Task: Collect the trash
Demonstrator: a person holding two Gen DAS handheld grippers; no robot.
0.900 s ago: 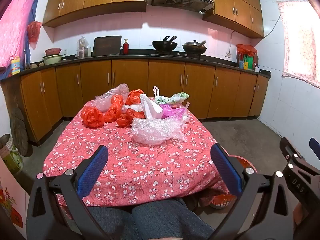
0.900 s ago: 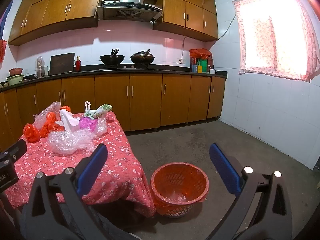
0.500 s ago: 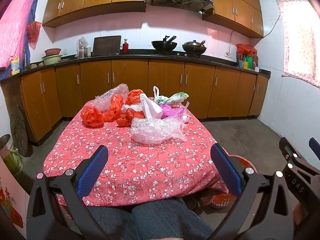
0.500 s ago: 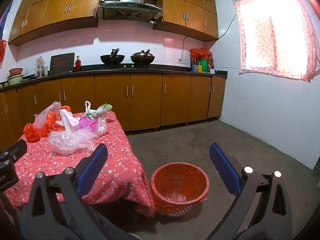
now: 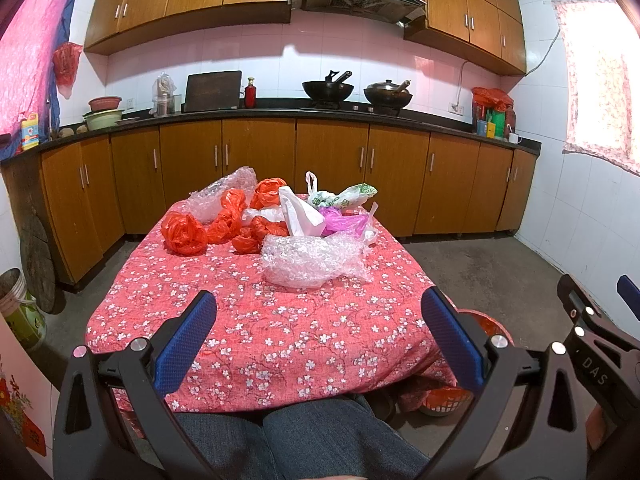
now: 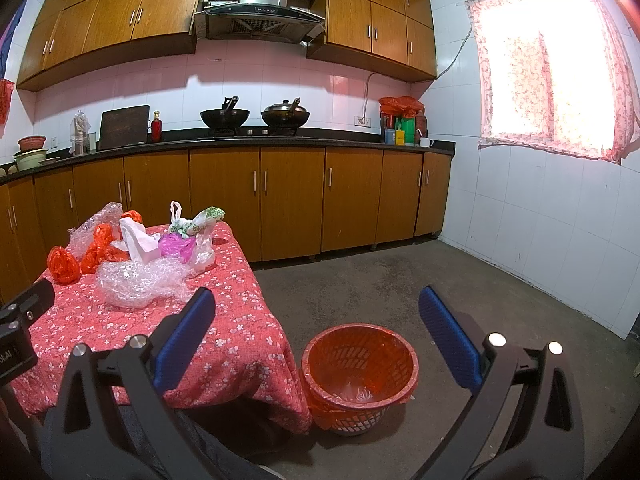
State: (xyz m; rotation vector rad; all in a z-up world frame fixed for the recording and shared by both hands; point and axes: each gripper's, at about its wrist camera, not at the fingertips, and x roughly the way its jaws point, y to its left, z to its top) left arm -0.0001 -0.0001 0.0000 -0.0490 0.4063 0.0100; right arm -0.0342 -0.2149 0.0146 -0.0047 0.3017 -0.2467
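Your left gripper (image 5: 318, 330) and right gripper (image 6: 316, 332) both hang spread wide and empty, short of the bubble wrap (image 5: 310, 258) lying nearest on the surface (image 5: 280, 332), so pinching only a loose fold could spill it beside the orange waste basket (image 6: 360, 372) on the floor.

From the left wrist, the red plastic mesh waste basket (image 5: 486, 326) is mostly hidden behind the table's floral red cloth (image 5: 280, 332) and the left tongs' right finger (image 5: 450, 338). The right tongs (image 5: 592, 332) are cut off by the frame edge.
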